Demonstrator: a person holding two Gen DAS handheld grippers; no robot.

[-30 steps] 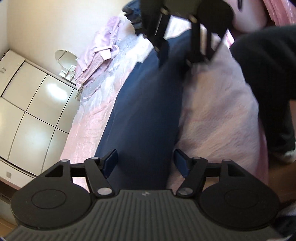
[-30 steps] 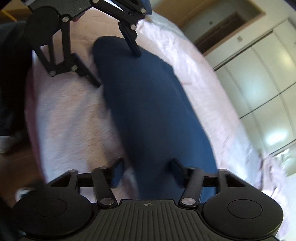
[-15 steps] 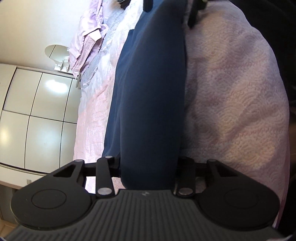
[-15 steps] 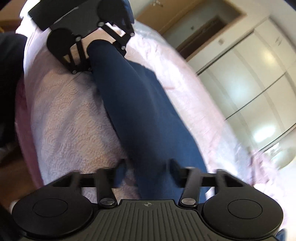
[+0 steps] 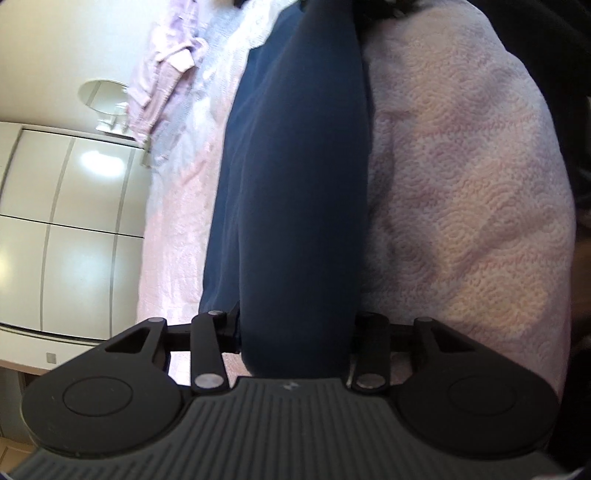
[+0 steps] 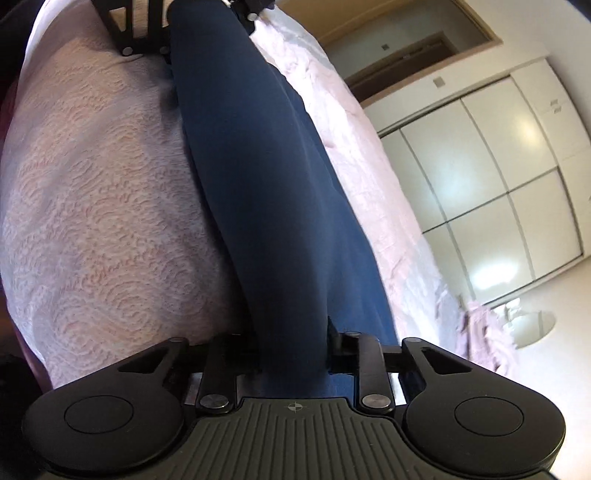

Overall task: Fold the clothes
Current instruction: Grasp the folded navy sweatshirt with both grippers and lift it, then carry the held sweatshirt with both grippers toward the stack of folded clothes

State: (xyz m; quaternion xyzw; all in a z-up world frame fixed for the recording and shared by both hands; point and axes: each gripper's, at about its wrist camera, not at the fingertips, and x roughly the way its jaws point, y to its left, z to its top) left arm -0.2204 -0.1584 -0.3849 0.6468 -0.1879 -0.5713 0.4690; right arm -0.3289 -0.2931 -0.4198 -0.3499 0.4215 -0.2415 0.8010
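A navy blue garment [image 5: 295, 177] lies along the pink bedspread [image 5: 461, 192], its near edge raised into a fold between both grippers. My left gripper [image 5: 295, 332] is shut on one end of that fold; its fingertips are hidden by the cloth. My right gripper [image 6: 291, 347] is shut on the other end of the same garment [image 6: 273, 192]. The left gripper also shows at the top of the right wrist view [image 6: 147, 29], clamped on the cloth's far end. The cloth is stretched taut between them.
A lilac garment [image 5: 162, 77] lies heaped at the far side of the bed. White wardrobe doors [image 5: 55, 206] stand beyond the bed, also in the right wrist view [image 6: 491, 177]. A round mirror [image 5: 103, 98] stands near the wall. The bed edge [image 6: 22, 332] drops off nearby.
Both grippers were open beside the flat garment; they closed on its edge and lifted it, and the two grippers moved apart, stretching the fold.
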